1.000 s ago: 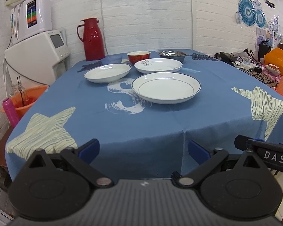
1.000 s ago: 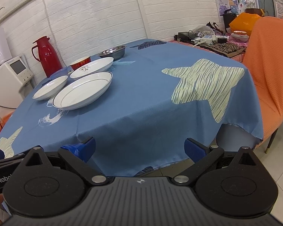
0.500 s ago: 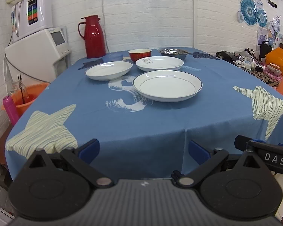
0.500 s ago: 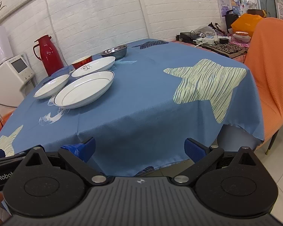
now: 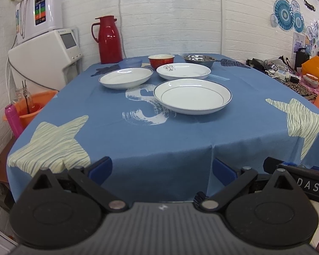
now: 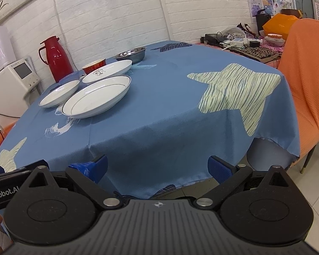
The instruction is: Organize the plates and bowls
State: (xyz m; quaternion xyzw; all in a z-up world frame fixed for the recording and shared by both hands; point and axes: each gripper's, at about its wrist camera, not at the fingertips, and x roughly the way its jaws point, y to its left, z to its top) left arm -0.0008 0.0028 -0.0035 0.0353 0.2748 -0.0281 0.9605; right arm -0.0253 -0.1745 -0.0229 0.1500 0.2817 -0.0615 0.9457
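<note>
My left gripper (image 5: pixel 162 167) and right gripper (image 6: pixel 157 165) are both wide apart, holding nothing. 3 white plates (image 5: pixel 192 95) sit at 12 o'clock. They look hard, slippery and breakable, so I should grab a rim.

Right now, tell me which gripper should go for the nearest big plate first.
Left, probably. The left gripper faces the big plate almost head-on, while the right gripper sees it off to its left. Both are open.

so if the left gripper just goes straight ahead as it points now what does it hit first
Probably the hanging front edge of the blue tablecloth: the open left gripper sits level with it. If it clears the edge, the large rimmed plate comes next.
</note>
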